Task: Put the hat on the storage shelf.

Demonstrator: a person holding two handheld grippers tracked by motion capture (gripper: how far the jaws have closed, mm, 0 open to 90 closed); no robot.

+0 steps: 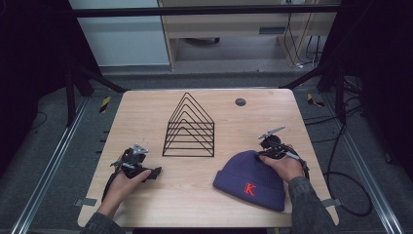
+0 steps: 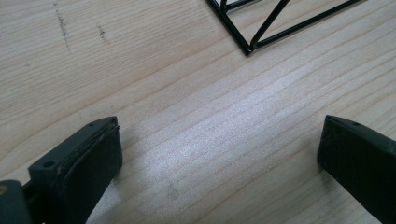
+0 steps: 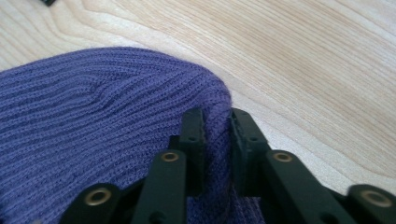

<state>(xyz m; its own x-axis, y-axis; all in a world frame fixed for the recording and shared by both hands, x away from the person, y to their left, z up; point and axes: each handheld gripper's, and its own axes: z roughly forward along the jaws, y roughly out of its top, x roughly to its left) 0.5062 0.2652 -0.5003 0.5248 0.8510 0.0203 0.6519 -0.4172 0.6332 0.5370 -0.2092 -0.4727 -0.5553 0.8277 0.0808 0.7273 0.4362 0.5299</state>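
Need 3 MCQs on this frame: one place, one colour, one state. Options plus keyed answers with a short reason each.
1. Where is the beanie relative to the wire rack?
A. inside it
B. nearer the person, on the right gripper's side
C. behind it

2. What colour is the letter K?
A. white
B. red
C. yellow

3. How is the right gripper?
A. pinching a knit fold
B. wide open over wood
C. holding the rack

Answers: 1 B, the high view shows it at front right. 2 B, red on purple. 3 A, the right gripper view shows knit between the jaws.

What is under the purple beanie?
The purple beanie lies flat on the wooden table. Its top edge is pinched by the right hand-held gripper. Anything beneath the knit is covered.
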